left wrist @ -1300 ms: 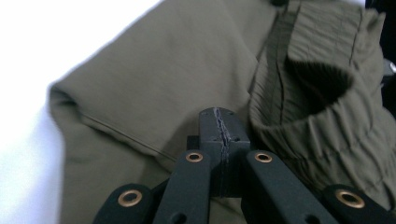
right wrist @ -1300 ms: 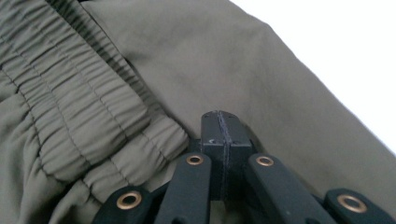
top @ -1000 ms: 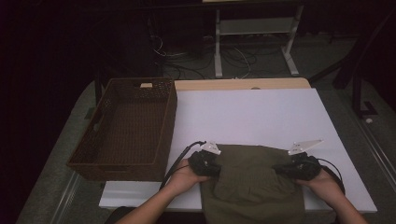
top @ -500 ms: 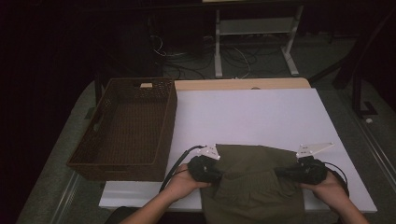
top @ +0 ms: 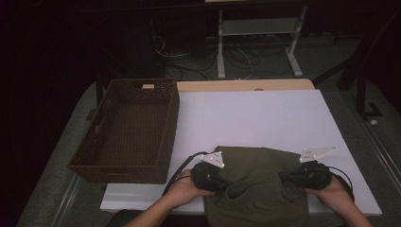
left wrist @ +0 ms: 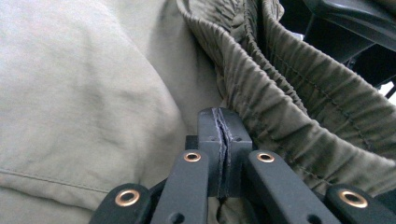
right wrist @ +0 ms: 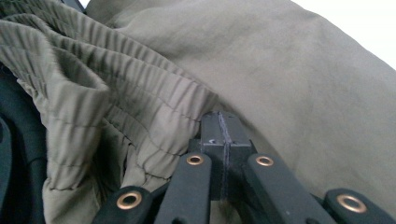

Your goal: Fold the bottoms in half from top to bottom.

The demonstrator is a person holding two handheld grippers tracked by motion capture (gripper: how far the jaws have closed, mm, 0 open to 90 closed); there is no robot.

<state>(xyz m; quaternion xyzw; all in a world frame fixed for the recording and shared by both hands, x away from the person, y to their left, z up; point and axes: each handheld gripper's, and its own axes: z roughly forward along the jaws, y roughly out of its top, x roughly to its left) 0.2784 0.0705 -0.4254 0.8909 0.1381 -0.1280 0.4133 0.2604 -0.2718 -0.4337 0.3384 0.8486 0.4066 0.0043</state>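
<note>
Since the earliest frame the olive garment (top: 257, 182) has been drawn out wider across the near edge of the counter (top: 250, 118), and both hands have slid apart, the left one toward the lower left of the high view and the right one toward the lower right. The cloth's far edge now lies flatter and straighter than before.

The garment sits at the lower centre of the high view, its far part on the white counter and its near part hanging over the front edge. Its gathered elastic waistband (left wrist: 280, 93) runs diagonally through the upper right of the left gripper view, and shows again as bunched ridges (right wrist: 93, 88) in the upper left of the right gripper view.

The left gripper (top: 208, 175) is at the garment's left edge, jaws pressed together; in its own view the pads (left wrist: 225, 140) meet against the fabric just below the waistband, but whether cloth is pinched between them I cannot tell. The right gripper (top: 307, 176) is at the garment's right edge, its jaws likewise pressed together (right wrist: 226, 140) where the waistband meets the smooth cloth, and there too a pinch cannot be made out.

A dark woven basket (top: 94, 161) stands on the left of the counter, well apart from the garment.
</note>
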